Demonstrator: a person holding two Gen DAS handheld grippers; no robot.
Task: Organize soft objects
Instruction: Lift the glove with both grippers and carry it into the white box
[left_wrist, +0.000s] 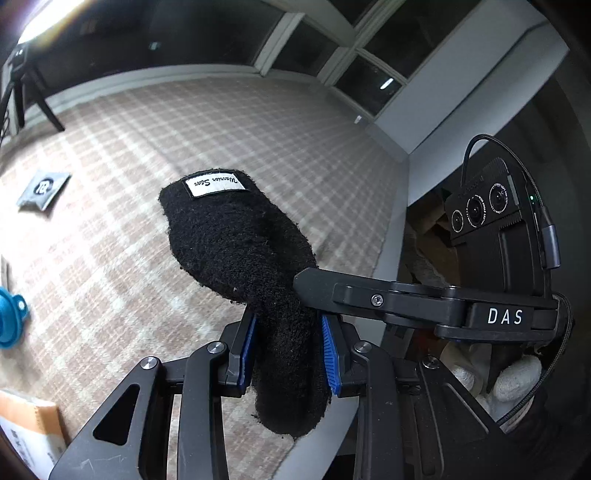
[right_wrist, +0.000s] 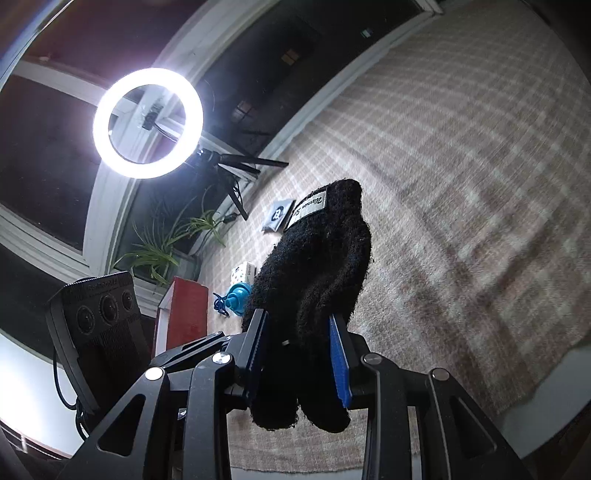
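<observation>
A black fuzzy glove (left_wrist: 240, 240) with a white label is held up above a beige plaid rug (left_wrist: 258, 129). My left gripper (left_wrist: 288, 354) is shut on its lower part, blue pads pressed against both sides. My right gripper (right_wrist: 299, 354) is also shut on the black glove (right_wrist: 317, 266), fingers dangling below the jaws. In the left wrist view the right gripper's body marked DAS (left_wrist: 424, 306) reaches in from the right, its finger tip touching the glove.
On the rug lie a grey pouch (left_wrist: 42, 190), a blue plastic object (left_wrist: 9, 317) and a cardboard box (left_wrist: 29, 428). A ring light on a tripod (right_wrist: 147, 123), a plant (right_wrist: 166, 243), a red box (right_wrist: 184, 314) and a white dotted box (right_wrist: 242, 275) stand at the rug's edge.
</observation>
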